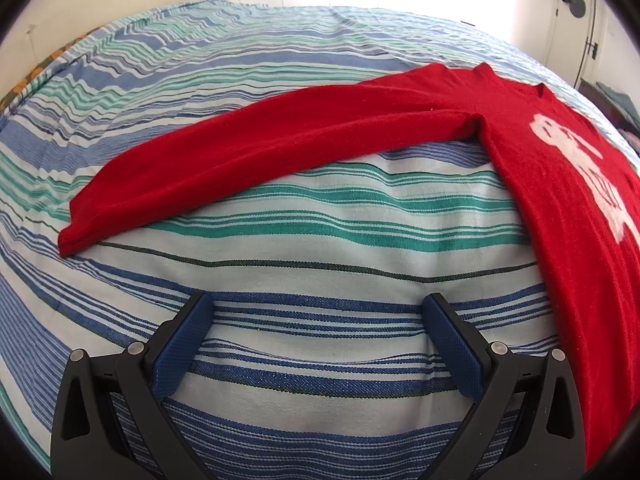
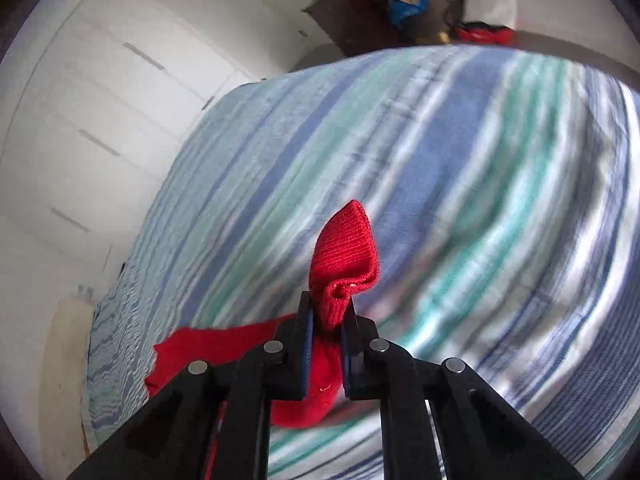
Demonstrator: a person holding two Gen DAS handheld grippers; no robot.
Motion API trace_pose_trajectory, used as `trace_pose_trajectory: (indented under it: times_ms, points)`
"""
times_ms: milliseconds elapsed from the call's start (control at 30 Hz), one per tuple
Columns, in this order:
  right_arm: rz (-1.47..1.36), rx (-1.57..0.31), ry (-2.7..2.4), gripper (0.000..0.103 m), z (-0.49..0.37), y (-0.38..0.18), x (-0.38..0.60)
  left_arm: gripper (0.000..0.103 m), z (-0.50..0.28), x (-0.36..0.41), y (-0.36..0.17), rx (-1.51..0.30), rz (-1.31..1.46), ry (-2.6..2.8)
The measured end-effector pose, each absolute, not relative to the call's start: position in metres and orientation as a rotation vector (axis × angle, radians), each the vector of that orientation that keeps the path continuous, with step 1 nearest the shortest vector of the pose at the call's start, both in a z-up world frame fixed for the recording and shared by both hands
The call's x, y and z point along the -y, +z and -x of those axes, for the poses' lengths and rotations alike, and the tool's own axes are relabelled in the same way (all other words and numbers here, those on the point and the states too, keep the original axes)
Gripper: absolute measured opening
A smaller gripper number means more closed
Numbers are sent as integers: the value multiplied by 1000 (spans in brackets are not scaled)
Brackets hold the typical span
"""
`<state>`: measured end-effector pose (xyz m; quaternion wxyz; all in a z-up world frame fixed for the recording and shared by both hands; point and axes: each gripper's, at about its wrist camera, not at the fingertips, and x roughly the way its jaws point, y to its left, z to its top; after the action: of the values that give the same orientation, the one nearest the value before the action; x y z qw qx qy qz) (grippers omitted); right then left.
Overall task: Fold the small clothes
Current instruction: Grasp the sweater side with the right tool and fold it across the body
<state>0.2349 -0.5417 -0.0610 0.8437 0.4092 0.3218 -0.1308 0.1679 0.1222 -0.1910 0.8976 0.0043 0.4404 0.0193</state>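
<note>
The right gripper (image 2: 327, 312) pinched the red sweater's (image 1: 560, 184) cuff (image 2: 344, 248), best carried low across its chest, while the left gripper (image 1: 316, 300) waited wide open.

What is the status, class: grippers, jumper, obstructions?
Left hand-held gripper open, empty. Right hand-held gripper shut on jumper cuff. Other sleeve flat on bed. Nothing blocking.

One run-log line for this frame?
left gripper: open, empty | right gripper: shut on sweater cuff | other sleeve: flat on bedspread
</note>
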Motion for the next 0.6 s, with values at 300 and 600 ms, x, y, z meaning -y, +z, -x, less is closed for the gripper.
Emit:
trace_pose_trajectory:
  times_ms: [300,600]
  points:
    - [-600,-723,415,14,-378,20,259,103,-168,-122,-191,-912,-9,41]
    - [-736,-948,529,61,-418,-55,216,103,-167,-122,-191,-913,-13,45]
